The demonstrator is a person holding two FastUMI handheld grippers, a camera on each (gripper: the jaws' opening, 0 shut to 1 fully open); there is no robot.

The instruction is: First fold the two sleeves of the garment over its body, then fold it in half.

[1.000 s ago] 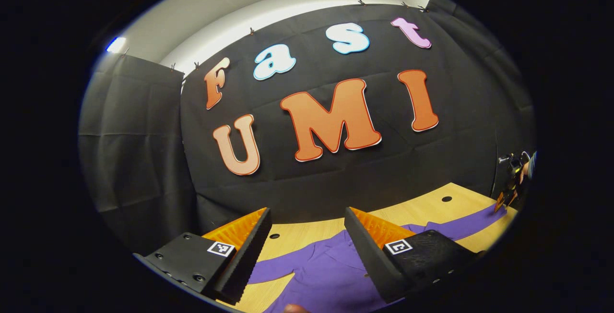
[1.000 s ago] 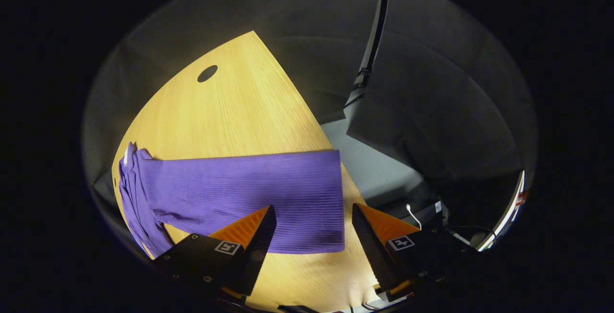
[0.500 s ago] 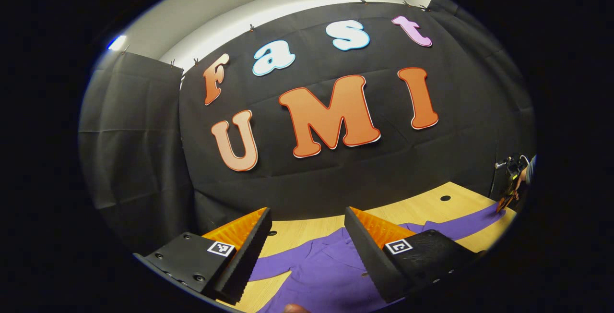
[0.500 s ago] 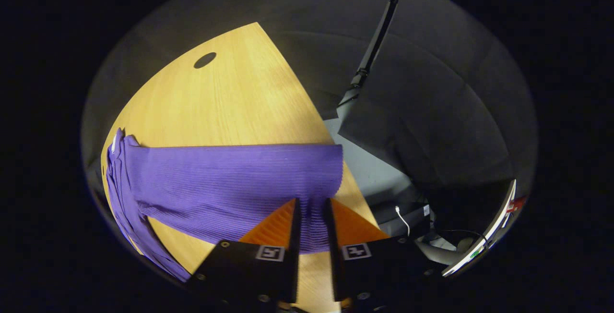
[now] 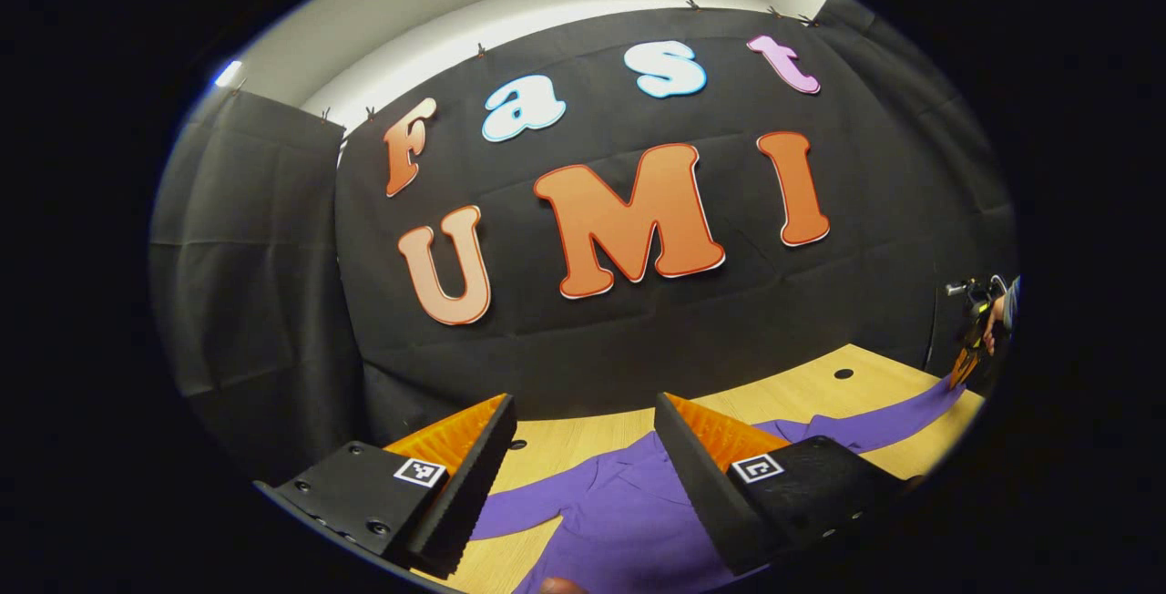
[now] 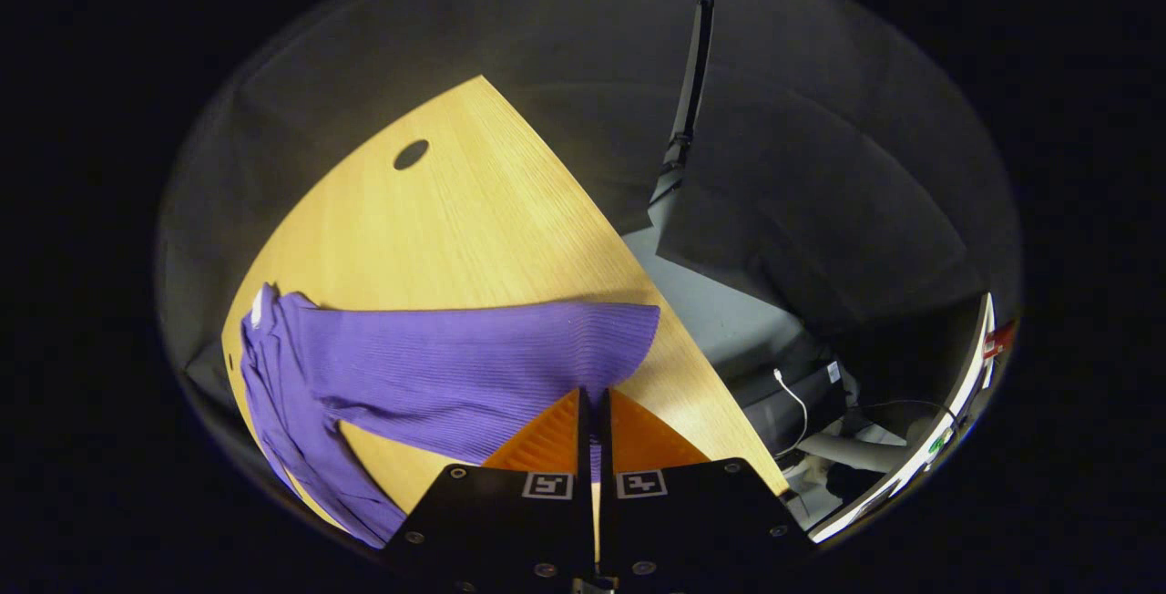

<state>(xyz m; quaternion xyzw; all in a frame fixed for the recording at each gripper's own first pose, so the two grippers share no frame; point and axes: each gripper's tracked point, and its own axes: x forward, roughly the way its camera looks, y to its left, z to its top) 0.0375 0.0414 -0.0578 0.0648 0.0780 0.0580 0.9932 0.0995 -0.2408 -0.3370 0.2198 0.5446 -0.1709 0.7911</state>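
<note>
Fingers of the right gripper [image 6: 594,403] pinched the purple garment's [image 5: 629,521] sleeve [image 6: 474,371] near its cuff; the left gripper [image 5: 583,416] hung spread above the table [image 6: 474,211].

Both views bulge with strong fisheye bending at the edges. In the left gripper view the wall [image 5: 273,302] is dim but sharp, with a bright strip above. In the right gripper view, warm light pools on the table [image 6: 474,211]; surroundings fall dark.
</note>
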